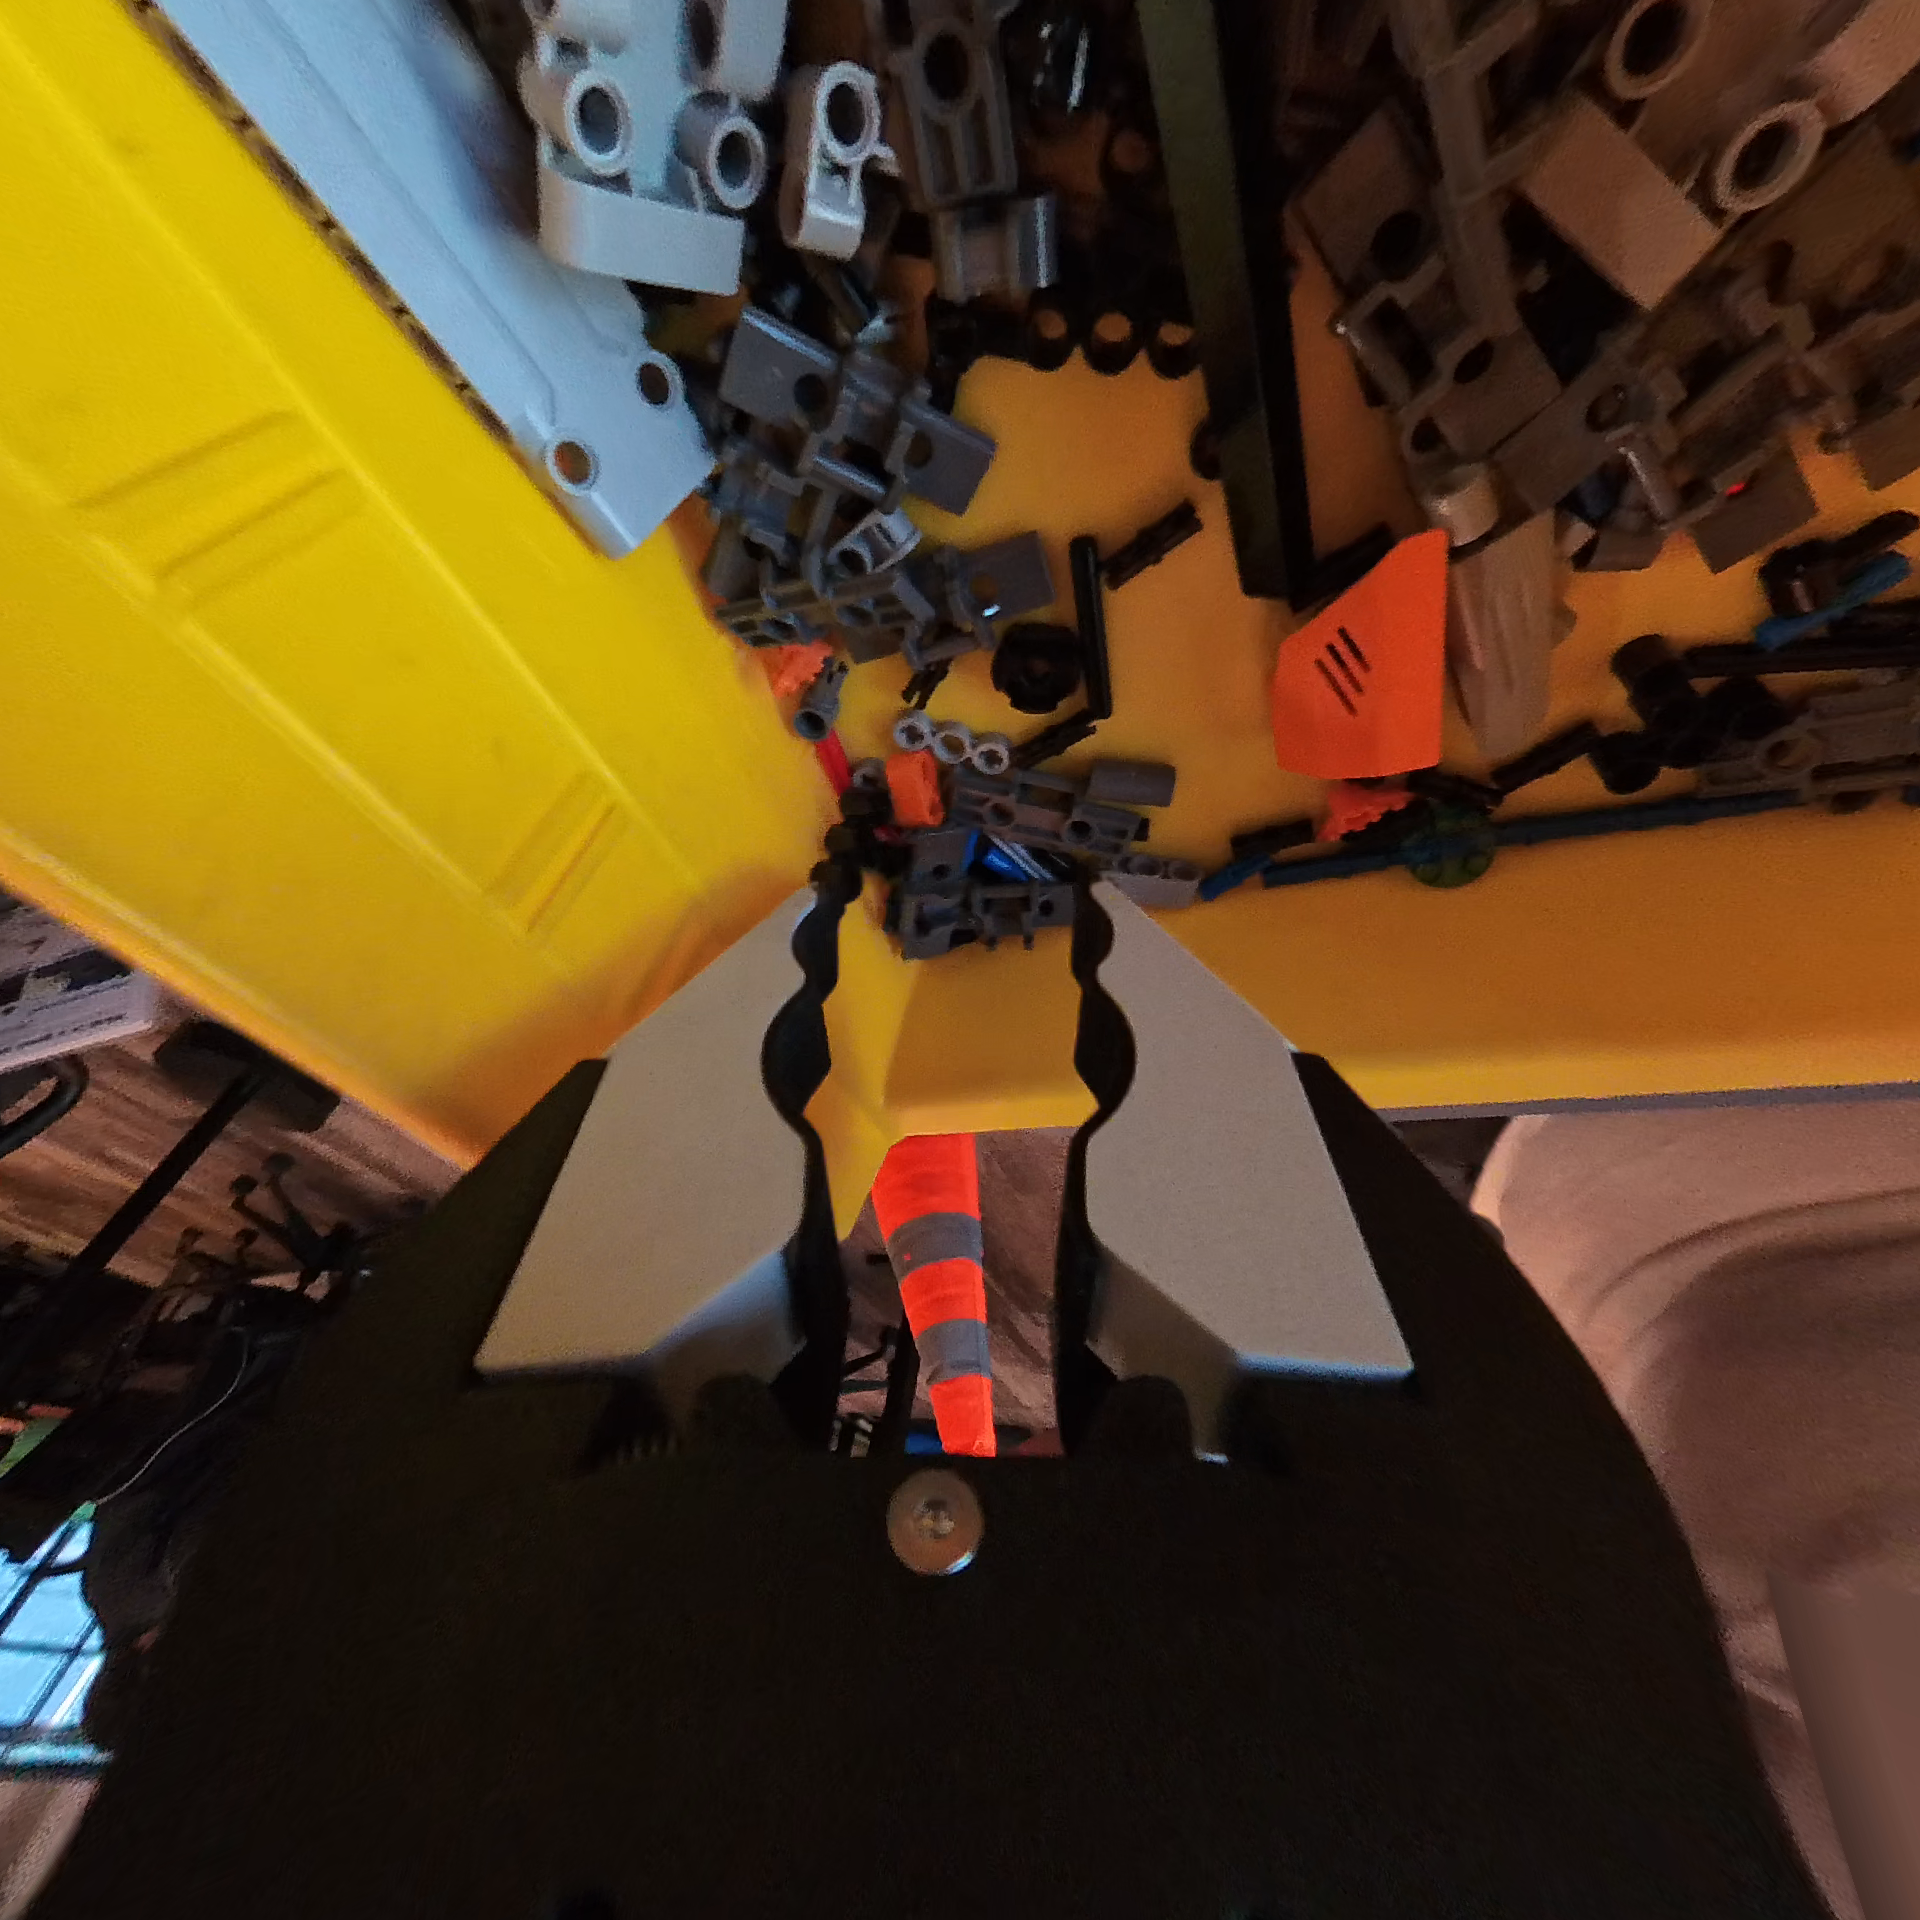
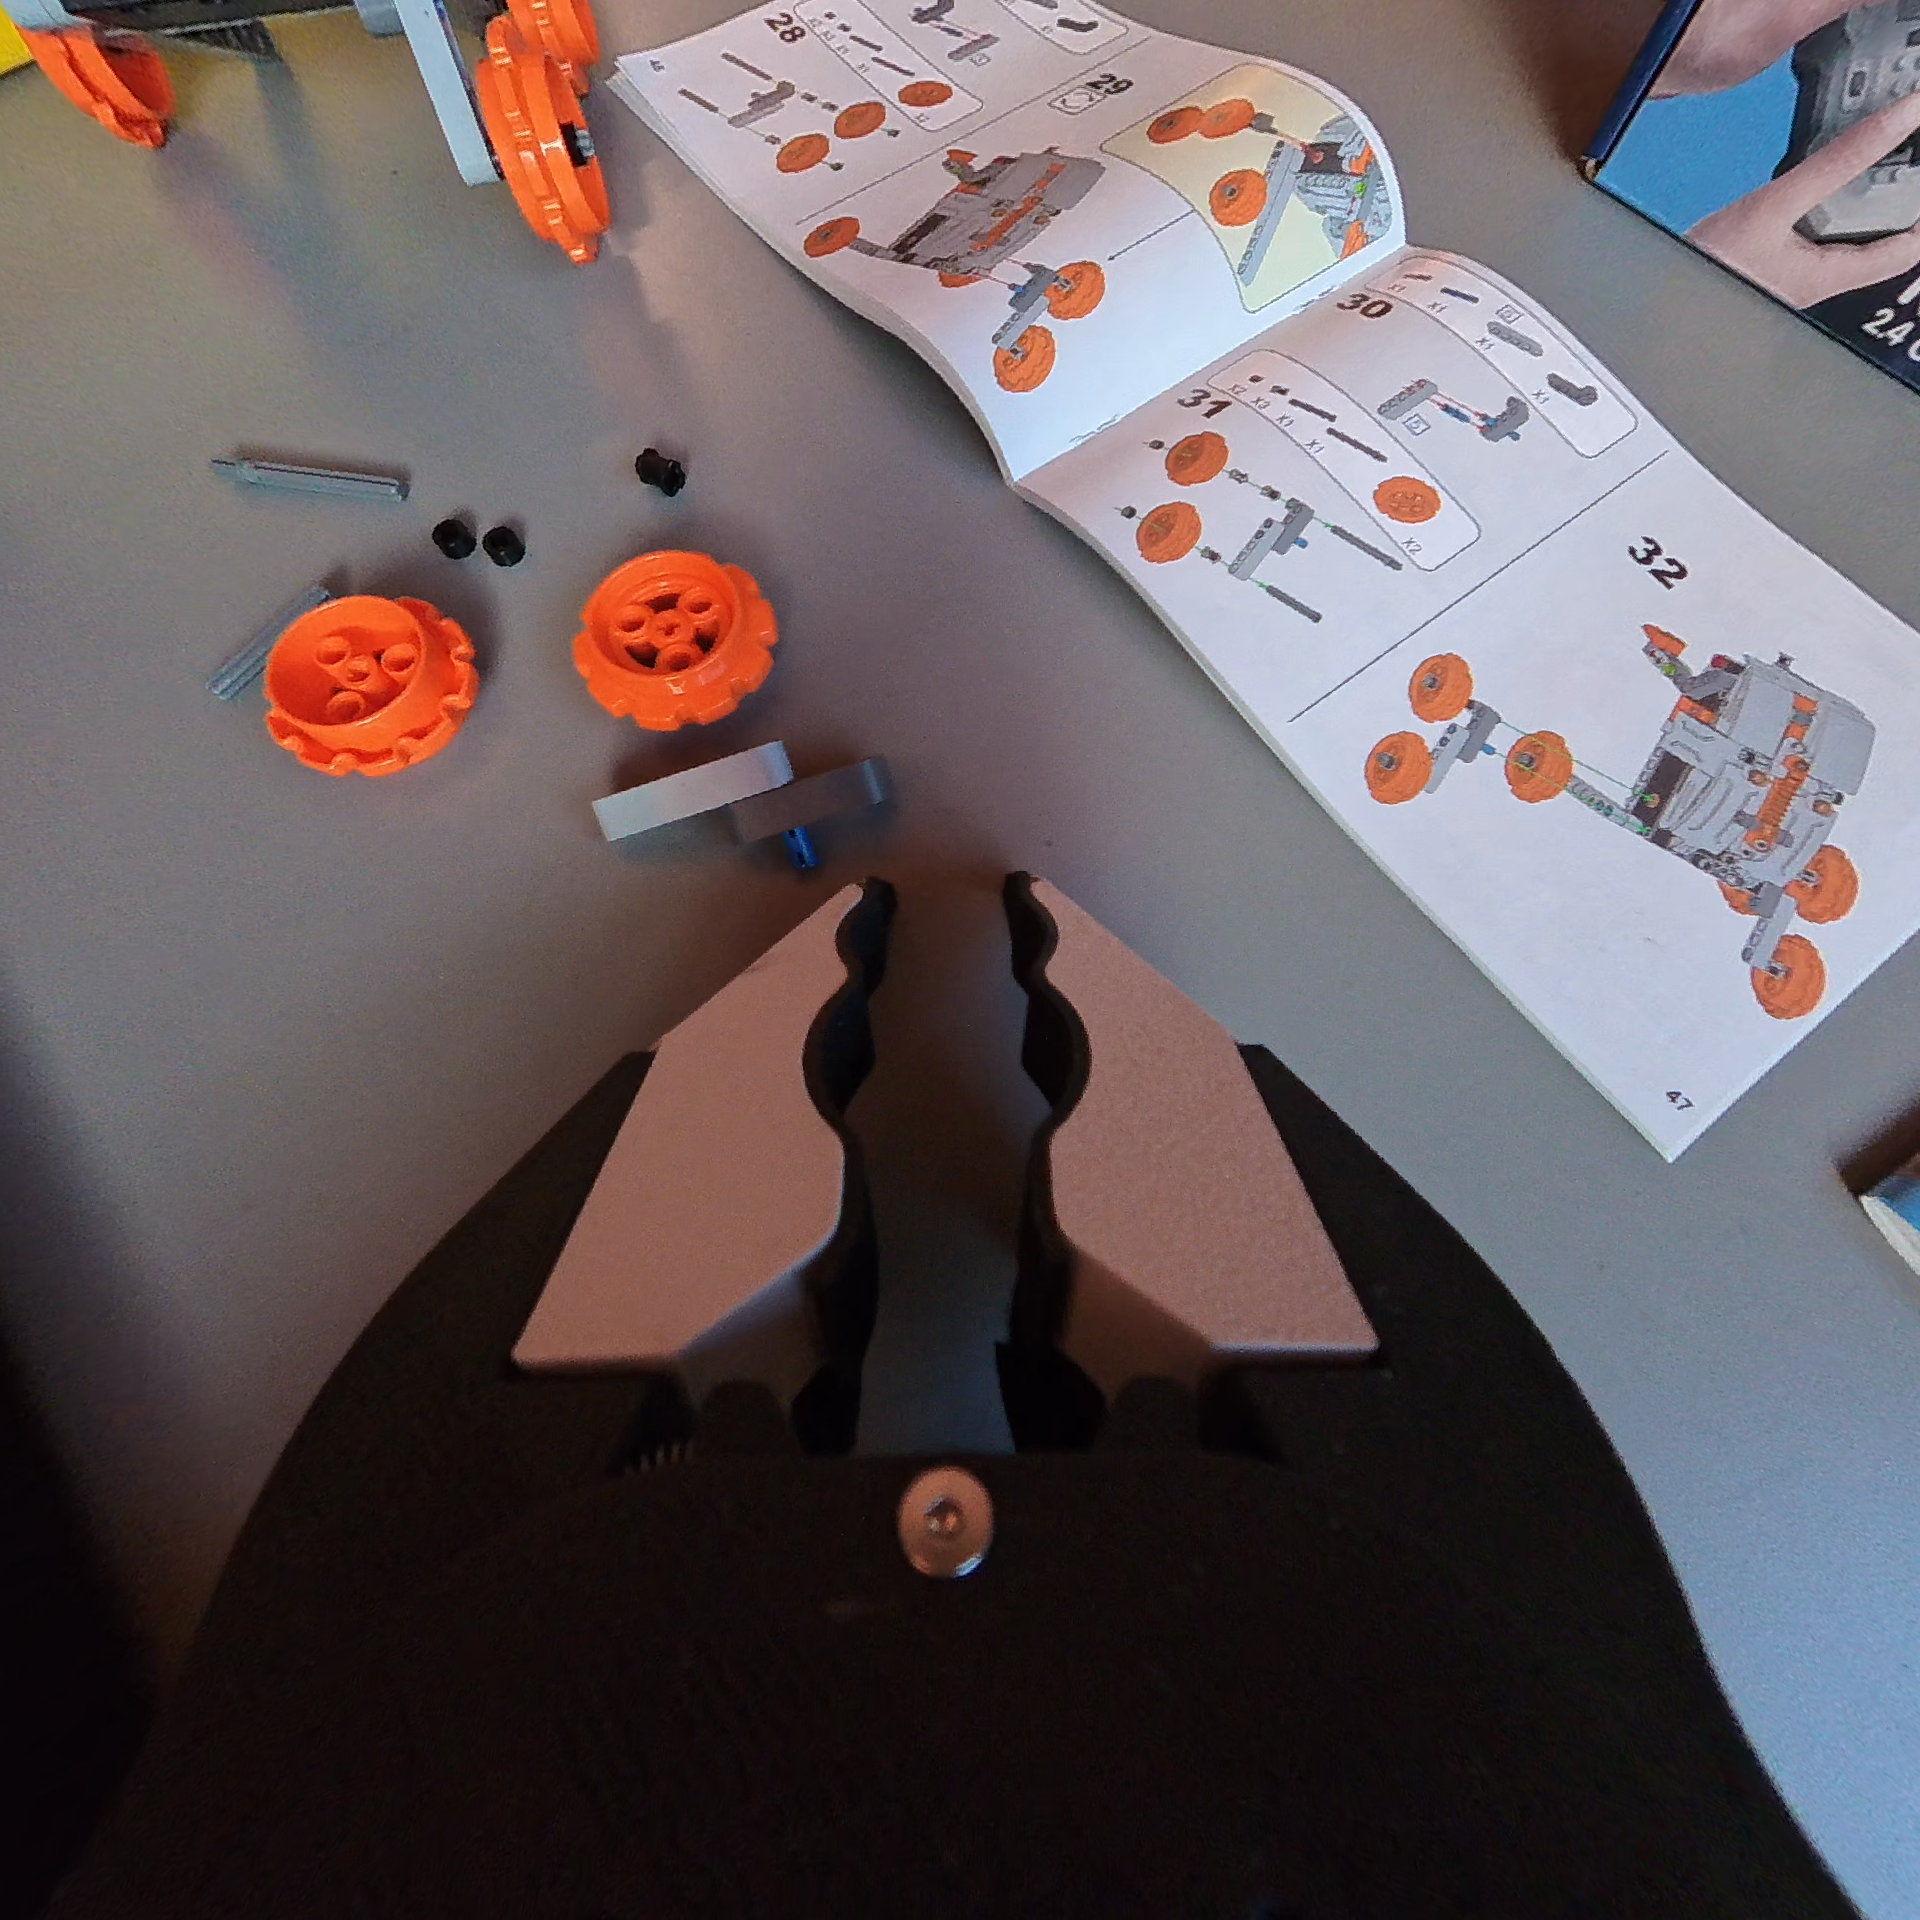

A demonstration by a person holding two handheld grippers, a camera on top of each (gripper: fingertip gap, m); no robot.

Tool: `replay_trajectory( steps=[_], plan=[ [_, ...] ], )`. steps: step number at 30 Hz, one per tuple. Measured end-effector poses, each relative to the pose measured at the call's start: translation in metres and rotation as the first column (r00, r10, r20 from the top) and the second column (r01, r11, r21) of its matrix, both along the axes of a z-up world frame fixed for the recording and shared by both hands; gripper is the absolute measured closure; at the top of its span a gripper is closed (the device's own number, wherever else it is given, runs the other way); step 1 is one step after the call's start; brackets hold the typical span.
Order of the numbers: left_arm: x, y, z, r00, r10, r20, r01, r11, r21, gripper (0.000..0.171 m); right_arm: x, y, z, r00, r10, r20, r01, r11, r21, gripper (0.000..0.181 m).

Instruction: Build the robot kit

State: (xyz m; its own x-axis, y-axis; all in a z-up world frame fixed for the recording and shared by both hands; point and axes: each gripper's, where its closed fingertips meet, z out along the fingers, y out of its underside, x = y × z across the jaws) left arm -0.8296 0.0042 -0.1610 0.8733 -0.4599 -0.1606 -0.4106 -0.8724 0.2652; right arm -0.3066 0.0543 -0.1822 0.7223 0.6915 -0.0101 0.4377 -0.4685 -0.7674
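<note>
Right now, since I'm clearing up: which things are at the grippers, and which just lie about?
At the grippers:
Open left gripper: grey cluster in yellow bin.
Open right gripper: grey beams.

Lying about:
orange panel, two wheels, axle, booklet, box.

Yellow bin, holding a heap of grey, black and orange building pieces, among them an orange panel and a long light-grey beam. Grey table: open instruction booklet, two loose orange wheels, three black bushes, two grey axles, joined grey beams. Blue box at the far right corner.
</note>
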Motion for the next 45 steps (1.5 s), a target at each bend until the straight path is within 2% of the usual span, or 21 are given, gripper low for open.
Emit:
replay_trajectory(
  steps=[3, 7, 8, 10, 14, 15, 17, 19, 21, 24, 30, 34, 36, 39, 41, 45],
  plan=[
    [-0.002, -0.002, -0.001, 1.000, 0.013, -0.016, -0.014, 1.000, -0.002, 0.125, 0.000, 0.000, 0.000, 1.000, 0.001, 0.000, -0.001, 1.000, 0.000, 0.156],
    [0.007, -0.015, -0.019, 0.996, 0.058, 0.067, -0.049, 0.991, -0.126, 0.120, 0.000, 0.000, 0.000, 1.000, 0.002, 0.001, -0.002, 1.000, 0.000, 0.155],
    [0.015, -0.014, -0.020, 0.989, 0.075, 0.125, -0.058, 0.989, -0.139, 0.131, -0.001, 0.000, 0.000, 1.000, 0.002, 0.001, -0.002, 1.000, 0.001, 0.155],
    [0.028, -0.003, -0.019, 0.973, 0.086, 0.212, -0.065, 0.992, -0.104, 0.137, -0.001, 0.000, 0.000, 1.000, 0.003, 0.001, -0.003, 1.000, 0.001, 0.155],
    [0.066, 0.008, -0.009, 0.908, 0.019, 0.419, 0.014, 0.997, -0.076, 0.156, -0.001, 0.000, 0.000, 1.000, 0.003, -0.004, -0.003, 1.000, -0.004, 0.155],
    [0.070, 0.009, -0.007, 0.900, 0.005, 0.436, 0.028, 0.997, -0.070, 0.159, -0.001, 0.000, 0.000, 1.000, 0.003, -0.004, -0.003, 1.000, -0.004, 0.155],
    [0.054, 0.016, -0.004, 0.940, -0.022, 0.339, 0.029, 0.999, -0.017, 0.155, -0.001, 0.000, 0.000, 1.000, 0.003, -0.005, -0.003, 1.000, -0.004, 0.155],
    [0.030, 0.019, -0.001, 0.978, -0.018, 0.207, 0.016, 1.000, 0.012, 0.141, -0.001, 0.000, 0.000, 1.000, 0.003, -0.007, -0.003, 1.000, -0.006, 0.155],
    [0.019, 0.008, -0.004, 0.988, 0.040, 0.148, -0.034, 0.998, -0.045, 0.125, -0.001, 0.000, 0.000, 1.000, 0.003, -0.009, -0.003, 1.000, -0.008, 0.155],
    [0.006, -0.011, -0.014, 0.995, 0.071, 0.063, -0.061, 0.986, -0.156, 0.117, -0.001, 0.000, 0.000, 1.000, 0.003, -0.009, -0.003, 1.000, -0.008, 0.155],
    [0.012, -0.019, -0.020, 0.988, 0.124, 0.096, -0.098, 0.965, -0.243, 0.116, -0.001, -0.001, 0.000, 1.000, 0.003, -0.010, -0.003, 1.000, -0.009, 0.155],
    [0.038, -0.024, -0.020, 0.958, 0.129, 0.257, -0.036, 0.941, -0.337, 0.147, -0.001, -0.001, 0.000, 1.000, 0.004, -0.007, -0.004, 1.000, -0.006, 0.155],
    [0.051, -0.018, -0.018, 0.939, 0.089, 0.332, 0.021, 0.949, -0.314, 0.148, -0.001, -0.001, 0.000, 1.000, 0.005, -0.006, -0.005, 1.000, -0.006, 0.155],
    [0.073, 0.002, -0.006, 0.888, 0.052, 0.456, 0.043, 0.980, -0.195, 0.151, -0.001, -0.001, 0.000, 1.000, 0.005, -0.009, -0.005, 1.000, -0.008, 0.155],
    [0.061, 0.009, 0.001, 0.917, 0.017, 0.398, 0.040, 0.990, -0.134, 0.151, -0.001, -0.001, 0.000, 1.000, 0.005, -0.010, -0.005, 1.000, -0.009, 0.155],
    [0.039, 0.006, 0.008, 0.951, -0.046, 0.306, 0.087, 0.989, -0.123, 0.152, -0.001, -0.001, 0.000, 1.000, 0.005, -0.010, -0.005, 1.000, -0.009, 0.155]
  ],
)
